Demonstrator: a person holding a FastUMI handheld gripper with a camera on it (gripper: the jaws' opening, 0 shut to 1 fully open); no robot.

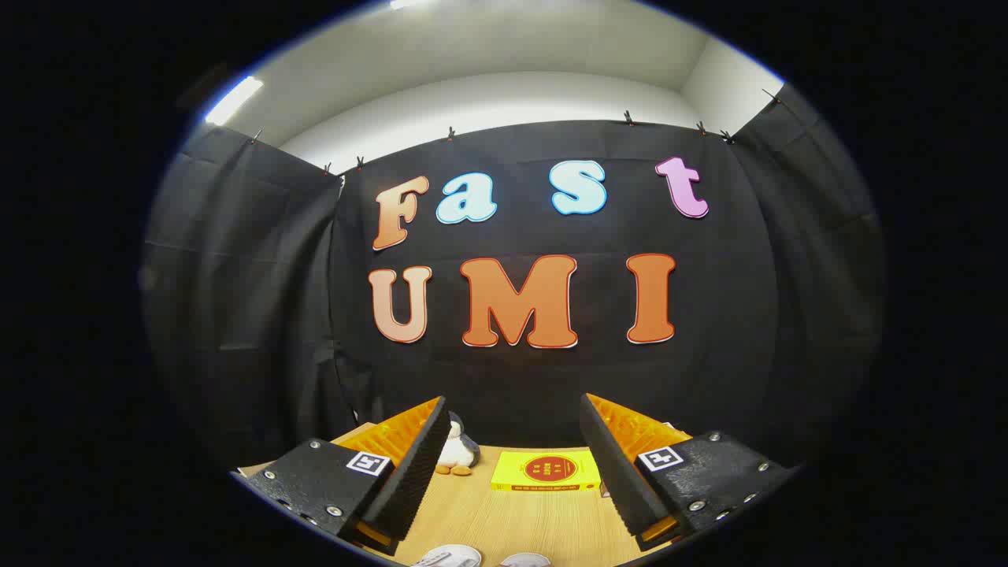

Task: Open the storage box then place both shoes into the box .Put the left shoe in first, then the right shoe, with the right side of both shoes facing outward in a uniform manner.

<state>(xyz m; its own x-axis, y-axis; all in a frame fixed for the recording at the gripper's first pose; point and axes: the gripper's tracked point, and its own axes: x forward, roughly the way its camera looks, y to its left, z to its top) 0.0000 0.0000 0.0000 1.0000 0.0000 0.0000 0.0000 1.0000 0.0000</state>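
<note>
My gripper point(516, 413) is held level above a wooden table point(520, 520), its two fingers wide apart and nothing between them. Low down, between the finger bases, the tips of two pale shoes show: one point(447, 557) nearer the left finger, the other point(525, 561) toward the middle. Most of each shoe is hidden below the view. I cannot pick out a storage box from here.
A flat yellow box with a red round mark point(545, 471) lies on the table beyond the fingers. A small penguin plush toy point(458, 450) stands at the back, just behind the left finger. The black cloth wall closes off the table's far side.
</note>
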